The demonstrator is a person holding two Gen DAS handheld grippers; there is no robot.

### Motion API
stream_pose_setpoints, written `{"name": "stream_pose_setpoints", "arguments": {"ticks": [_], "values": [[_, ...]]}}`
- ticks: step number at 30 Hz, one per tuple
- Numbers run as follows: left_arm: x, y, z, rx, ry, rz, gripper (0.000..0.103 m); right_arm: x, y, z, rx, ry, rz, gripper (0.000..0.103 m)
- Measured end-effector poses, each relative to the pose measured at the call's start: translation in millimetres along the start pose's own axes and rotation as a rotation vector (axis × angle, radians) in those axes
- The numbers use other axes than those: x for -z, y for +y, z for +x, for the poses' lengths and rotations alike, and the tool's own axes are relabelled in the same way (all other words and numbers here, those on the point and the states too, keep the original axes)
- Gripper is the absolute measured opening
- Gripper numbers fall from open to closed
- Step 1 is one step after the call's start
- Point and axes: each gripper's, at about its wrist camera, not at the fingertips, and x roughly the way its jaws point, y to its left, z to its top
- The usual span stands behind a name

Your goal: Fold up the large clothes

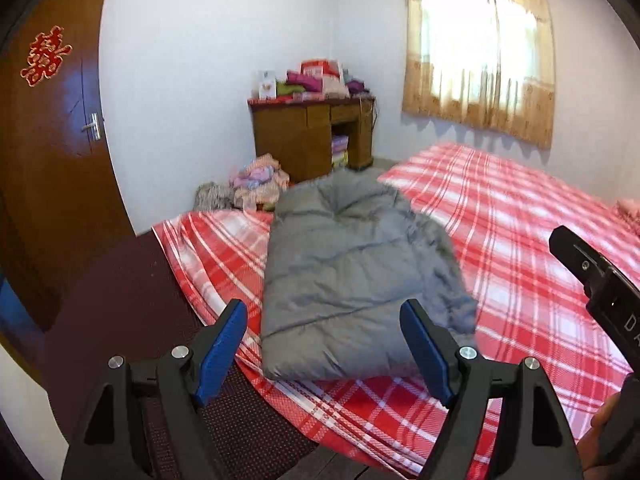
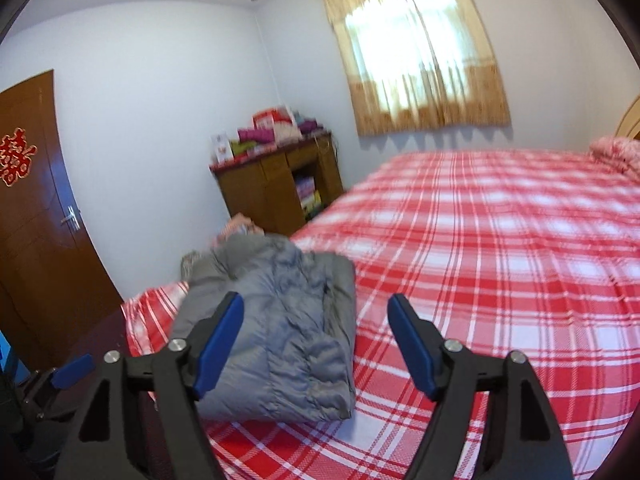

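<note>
A grey padded jacket [image 1: 348, 276] lies folded lengthwise on the red-and-white plaid bed [image 1: 520, 248], near its left edge. It also shows in the right wrist view [image 2: 280, 332]. My left gripper [image 1: 324, 320] is open and empty, held just short of the jacket's near end. My right gripper [image 2: 316, 316] is open and empty, above the jacket's near right side. The right gripper's body shows at the right edge of the left wrist view [image 1: 600, 280].
A wooden cabinet [image 1: 312, 136] piled with folded cloth stands against the far wall. A heap of clothes [image 1: 256, 184] lies beyond the bed's corner. A brown door [image 1: 52, 148] is at left, a curtained window [image 1: 480, 52] at right. A pink pillow [image 2: 616, 152] lies far right.
</note>
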Motion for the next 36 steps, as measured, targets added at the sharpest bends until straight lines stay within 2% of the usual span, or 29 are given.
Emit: {"name": "stream_pose_setpoints", "arguments": {"ticks": [4, 7, 10, 17, 36], "values": [[-5, -2, -24, -0.034, -0.067, 0.043, 0.080, -9, 11, -30, 0.019, -0.104, -0.030, 0.085], [-4, -3, -38, -0.026, -0.105, 0.062, 0.080, -13, 15, -45, 0.034, -0.172, -0.042, 0.091], [-3, -3, -51, -0.026, -0.143, 0.066, 0.082, -16, 18, -53, 0.032, -0.202, -0.050, 0.092], [-4, -3, -64, -0.053, -0.182, 0.064, 0.087, -14, 17, -58, 0.040, -0.216, -0.040, 0.092], [-4, -9, -61, -0.057, -0.171, 0.052, 0.088, -10, 6, -57, 0.050, -0.211, 0.007, 0.092]]}}
